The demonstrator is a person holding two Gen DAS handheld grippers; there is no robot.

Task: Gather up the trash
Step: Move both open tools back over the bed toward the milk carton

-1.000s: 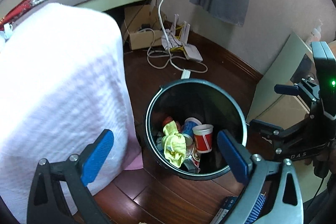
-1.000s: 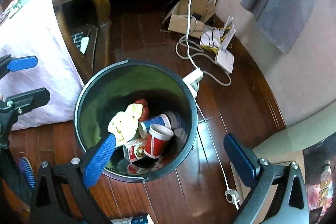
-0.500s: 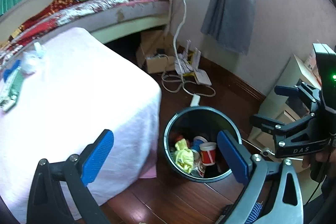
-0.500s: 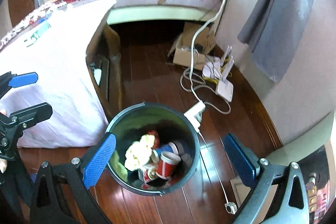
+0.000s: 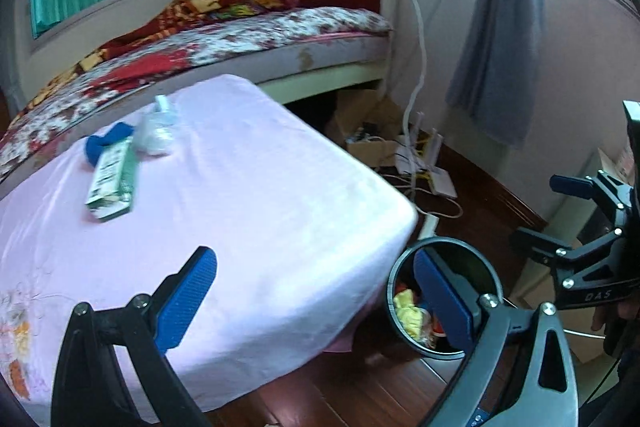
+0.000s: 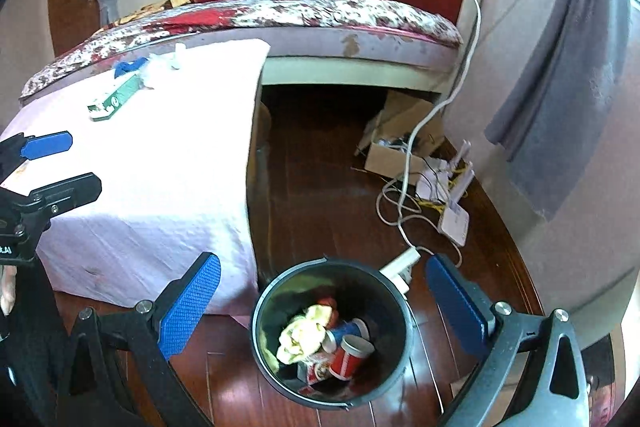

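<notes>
A black trash bin [image 6: 264, 315] stands on the wood floor beside the table; it holds a red paper cup [image 6: 352, 353], a yellow crumpled wrapper [image 6: 300, 335] and other litter. The bin also shows in the left wrist view [image 5: 486, 269]. On the pink-clothed table [image 5: 248, 211] lie a green-white carton [image 5: 112, 175], a blue scrap [image 5: 102, 145] and a crumpled clear plastic piece [image 5: 156, 133]. My left gripper [image 5: 316, 303] is open and empty above the table's near corner. My right gripper [image 6: 324, 311] is open and empty above the bin.
A bed [image 5: 248, 31] stands behind the table. A cardboard box [image 6: 394, 147], white cables [image 6: 404, 203] and a power strip [image 6: 400, 265] lie on the floor near the wall. A grey curtain [image 5: 496, 39] hangs at right.
Both grippers have risen and pulled back from the bin. The left view has swung up over the tabletop, bringing the carton and scraps into sight. Both stay open.
</notes>
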